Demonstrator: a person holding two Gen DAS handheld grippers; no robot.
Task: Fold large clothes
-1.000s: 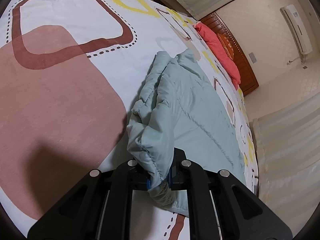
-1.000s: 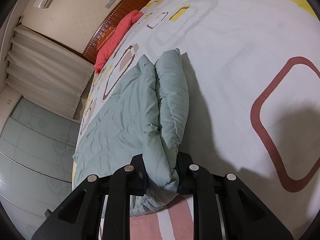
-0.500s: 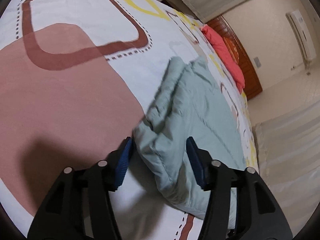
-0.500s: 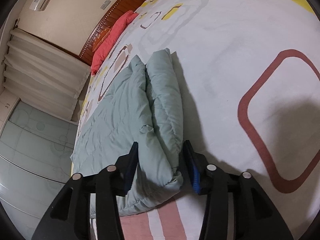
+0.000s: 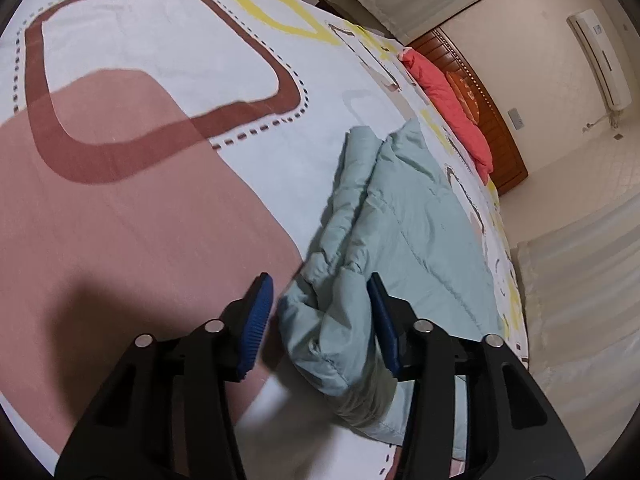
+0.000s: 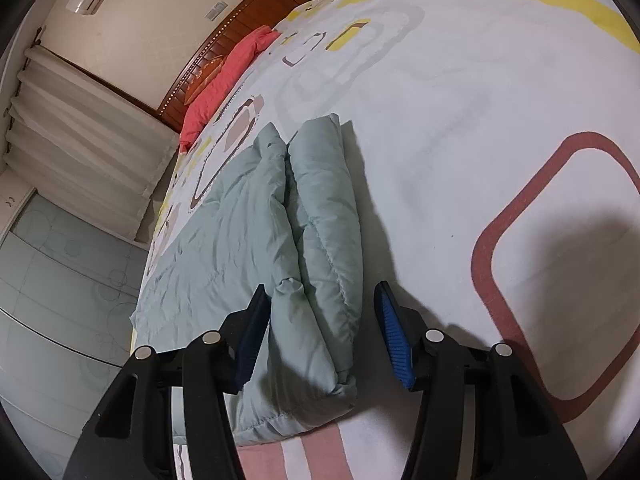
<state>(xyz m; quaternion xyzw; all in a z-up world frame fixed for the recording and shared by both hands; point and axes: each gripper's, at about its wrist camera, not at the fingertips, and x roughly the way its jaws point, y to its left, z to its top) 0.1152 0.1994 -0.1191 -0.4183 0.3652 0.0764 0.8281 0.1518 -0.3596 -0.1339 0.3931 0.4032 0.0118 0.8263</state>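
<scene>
- Your left gripper (image 5: 320, 316) stood wide open, its blue pads (image 5: 256, 320) apart on either side of the near corner of the garment (image 5: 408, 240), gripping nothing.
- The right pad of that gripper sat right against the puffy fold; the left pad hung clear of it over the pink patch of the sheet (image 5: 140, 240).
- Your right gripper (image 6: 320, 328) was open too, its pads (image 6: 394, 340) straddling the other near corner of the garment (image 6: 248, 240) without pinching it.
- There the left pad lay close against the cloth, and the right pad was apart from it over the white of the sheet (image 6: 460, 140).
- The garment, a pale green quilted piece, lay folded on the bed, with a thick rolled edge running away from you along its length.
- It sat near the bed's long edge on the curtain side, its near end close to the foot edge, where pink stripes showed.
- Beyond it, a red pillow (image 5: 452, 108) lay at the head edge against the wooden headboard (image 6: 240, 28).
- An air conditioner (image 5: 600, 60) hung on the wall above the headboard.
</scene>
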